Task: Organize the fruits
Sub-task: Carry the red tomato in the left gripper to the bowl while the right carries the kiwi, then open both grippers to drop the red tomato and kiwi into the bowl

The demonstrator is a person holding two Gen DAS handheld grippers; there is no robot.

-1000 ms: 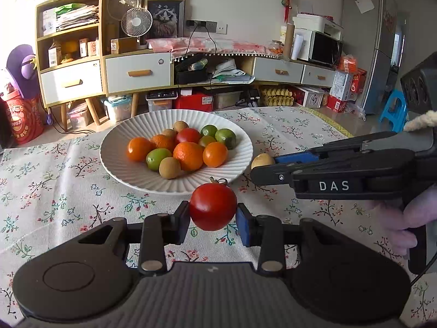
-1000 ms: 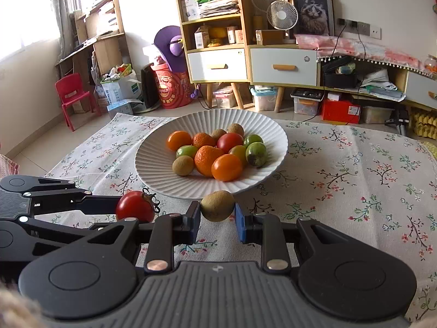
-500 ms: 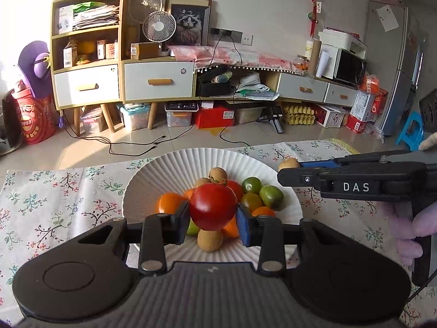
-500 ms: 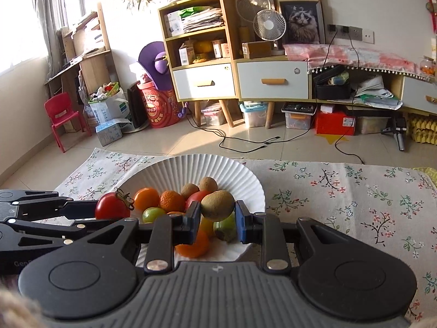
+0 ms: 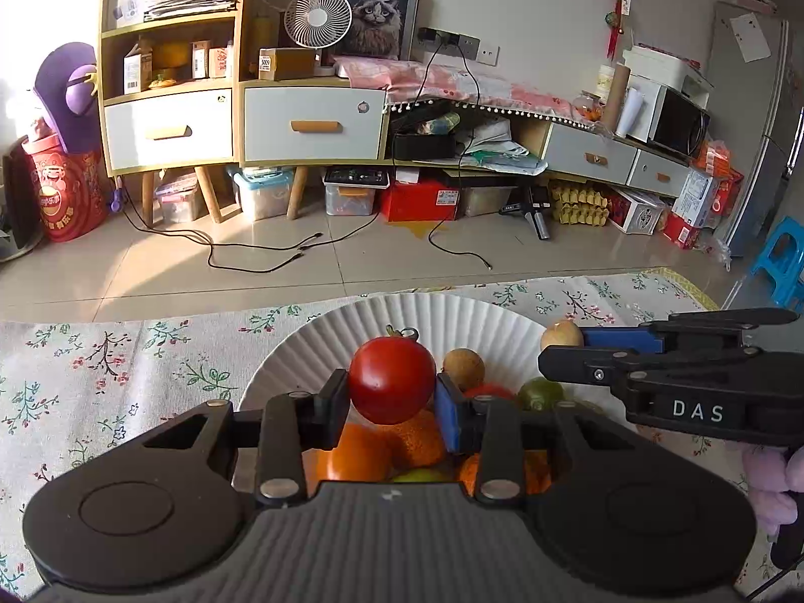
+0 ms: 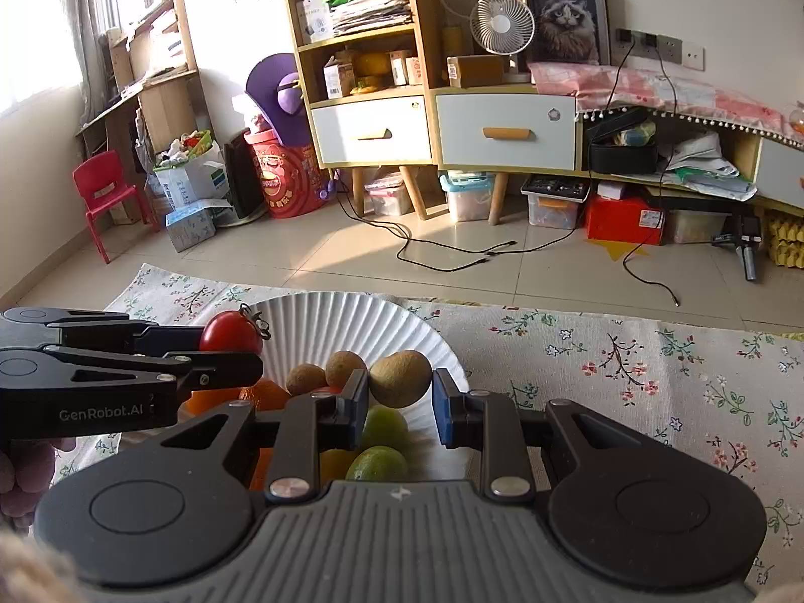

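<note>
My left gripper point(image 5: 392, 392) is shut on a red tomato point(image 5: 392, 381) and holds it above the white ribbed plate point(image 5: 442, 314). The plate holds several oranges, green fruits and brown kiwis point(image 5: 463, 368). My right gripper point(image 6: 399, 392) is shut on a brown kiwi point(image 6: 399, 378) above the plate's right part point(image 6: 352, 321). In the left wrist view the right gripper point(image 5: 563, 339) reaches in from the right with its kiwi point(image 5: 560, 334). In the right wrist view the left gripper point(image 6: 231, 346) comes in from the left with the tomato point(image 6: 228, 332).
The plate sits on a floral tablecloth point(image 6: 628, 367) over a low table. Beyond its far edge is tiled floor with cables point(image 5: 281, 256), a wooden cabinet with white drawers point(image 5: 311, 123), storage boxes, and a red child's chair point(image 6: 105, 196).
Both grippers have moved forward and lifted over the plate, each still holding its fruit. The plate now lies under the fingers, its near half hidden.
</note>
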